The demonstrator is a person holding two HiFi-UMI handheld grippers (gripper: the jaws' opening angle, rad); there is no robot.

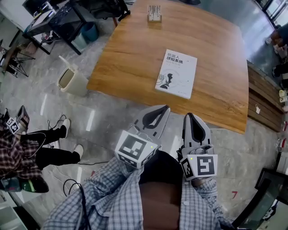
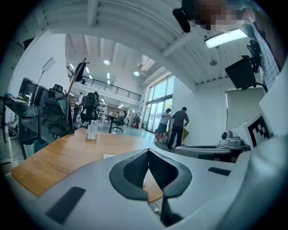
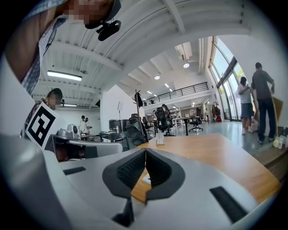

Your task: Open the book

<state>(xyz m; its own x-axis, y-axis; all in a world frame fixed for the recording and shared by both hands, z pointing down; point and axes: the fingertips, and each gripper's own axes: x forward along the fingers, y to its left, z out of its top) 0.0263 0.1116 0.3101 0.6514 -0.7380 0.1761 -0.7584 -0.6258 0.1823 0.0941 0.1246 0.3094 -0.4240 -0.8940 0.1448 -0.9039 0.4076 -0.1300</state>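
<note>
A closed white book (image 1: 177,73) with a dark figure on its cover lies flat on the wooden table (image 1: 130,54), near the front edge. My left gripper (image 1: 165,108) and right gripper (image 1: 189,116) hover side by side just short of that edge, both pointing toward the book. Each is shut with its tips meeting and nothing between them. Through the left gripper view the tips (image 2: 148,150) close over the table edge, and a sliver of the book (image 2: 109,156) shows. In the right gripper view the tips (image 3: 145,150) meet too, with a corner of the book (image 3: 146,179) below them.
A small clear holder (image 1: 154,13) stands at the table's far side. A white bin (image 1: 71,80) sits on the floor at the table's left corner, a seated person's legs (image 1: 54,141) further left. A wooden bench (image 1: 263,99) runs along the right. Two people (image 2: 173,126) stand by the windows.
</note>
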